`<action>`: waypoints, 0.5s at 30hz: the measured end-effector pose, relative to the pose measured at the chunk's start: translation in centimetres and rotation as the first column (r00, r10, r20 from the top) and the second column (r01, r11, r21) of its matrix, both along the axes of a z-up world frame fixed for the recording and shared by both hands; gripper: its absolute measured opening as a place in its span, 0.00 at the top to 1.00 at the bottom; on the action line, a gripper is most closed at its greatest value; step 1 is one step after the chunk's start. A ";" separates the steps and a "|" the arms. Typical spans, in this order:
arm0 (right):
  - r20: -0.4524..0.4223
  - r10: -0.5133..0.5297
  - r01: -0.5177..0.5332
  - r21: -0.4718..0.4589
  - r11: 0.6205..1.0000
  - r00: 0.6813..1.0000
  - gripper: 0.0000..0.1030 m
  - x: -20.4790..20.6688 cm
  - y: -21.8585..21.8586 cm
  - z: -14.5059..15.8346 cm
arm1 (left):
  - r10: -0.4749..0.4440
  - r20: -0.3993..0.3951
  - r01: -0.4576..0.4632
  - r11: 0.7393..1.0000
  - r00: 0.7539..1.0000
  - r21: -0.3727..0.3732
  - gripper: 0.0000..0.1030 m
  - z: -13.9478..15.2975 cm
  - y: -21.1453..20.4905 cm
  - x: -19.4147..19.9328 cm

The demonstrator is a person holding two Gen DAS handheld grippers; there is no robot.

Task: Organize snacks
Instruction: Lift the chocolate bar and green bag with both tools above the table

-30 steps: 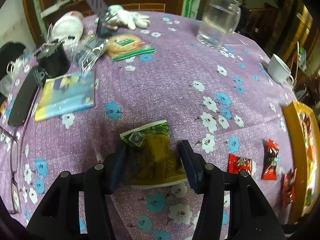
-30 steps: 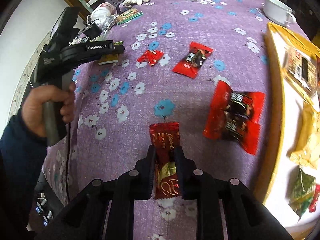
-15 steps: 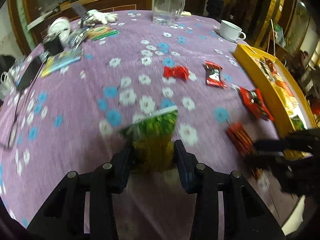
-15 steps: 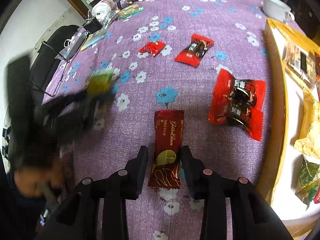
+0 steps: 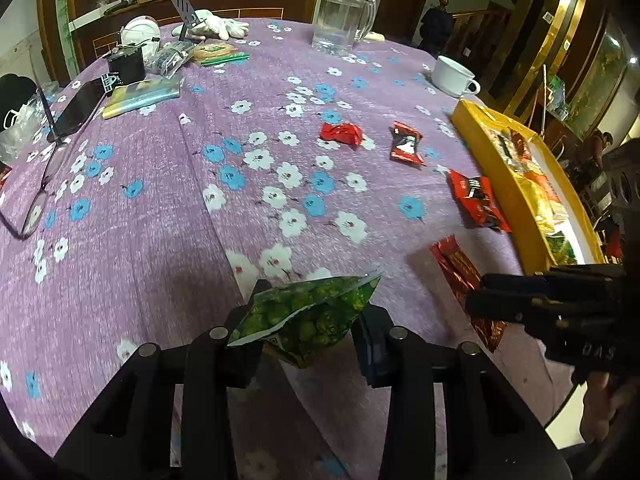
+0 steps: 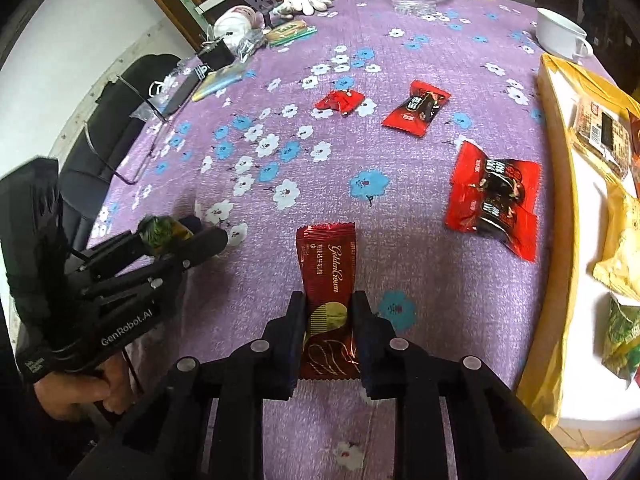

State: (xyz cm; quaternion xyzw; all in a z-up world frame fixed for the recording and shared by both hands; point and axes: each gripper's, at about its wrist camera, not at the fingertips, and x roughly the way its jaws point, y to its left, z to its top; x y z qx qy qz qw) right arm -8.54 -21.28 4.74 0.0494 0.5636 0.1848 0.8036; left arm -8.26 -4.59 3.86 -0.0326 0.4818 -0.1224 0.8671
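My left gripper (image 5: 314,304) holds a green snack packet (image 5: 308,314) just above the purple flowered tablecloth, its jaws still closing on it. The right wrist view shows that gripper (image 6: 180,236) and the green packet (image 6: 158,232) at the left. My right gripper (image 6: 329,300) has its jaws closing on the lower half of a dark red wafer bar (image 6: 326,256) that lies on the cloth. In the left wrist view the right gripper (image 5: 478,292) covers part of the bar (image 5: 456,264). A yellow-rimmed tray (image 6: 554,120) with several snacks stands at the right.
Three red candy packets (image 6: 338,101) (image 6: 416,109) (image 6: 494,196) lie loose between me and the tray. A glass jug (image 5: 344,20) and a white cup (image 5: 454,76) stand at the far side. A phone, glasses (image 5: 44,184), a booklet and gloves crowd the far left.
The left gripper has carried the green packet rightwards, close to the right gripper. The right gripper's jaws widened around the dark red bar, then drew in on it again.
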 end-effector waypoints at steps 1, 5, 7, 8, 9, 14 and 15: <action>0.005 0.000 0.000 0.009 1.000 1.000 0.77 -0.1 -0.3 0.2 | 0.005 0.002 -0.005 1.000 1.000 -0.001 0.66 0.2 -0.1 -0.3; 0.021 0.004 -0.004 0.028 1.000 1.000 0.77 -0.4 -1.2 0.9 | 0.013 0.012 -0.012 1.000 1.000 -0.013 0.66 1.1 -0.7 -0.9; 0.025 0.006 -0.007 0.040 0.999 1.000 0.77 -0.5 -1.7 1.3 | 0.011 0.021 -0.011 1.000 1.000 -0.013 0.66 1.7 -1.4 -1.1; 0.027 0.006 -0.008 0.044 0.999 1.000 0.77 -0.5 -2.0 1.4 | 0.010 0.025 -0.009 1.000 1.000 -0.012 0.66 1.9 -1.7 -1.2; 0.031 0.008 -0.009 0.047 0.999 1.000 0.77 -0.6 -2.3 1.6 | 0.006 0.028 -0.005 1.000 1.000 -0.010 0.66 2.2 -2.2 -1.2; 0.045 0.008 -0.010 0.058 0.998 0.999 0.77 -0.7 -3.8 2.3 | -0.019 0.035 0.019 1.000 0.999 -0.006 0.66 2.8 -4.5 -1.5; 0.048 0.004 -0.007 0.060 0.998 0.999 0.77 -0.8 -4.1 2.4 | -0.026 0.036 0.026 1.000 0.999 -0.006 0.66 2.9 -4.9 -1.4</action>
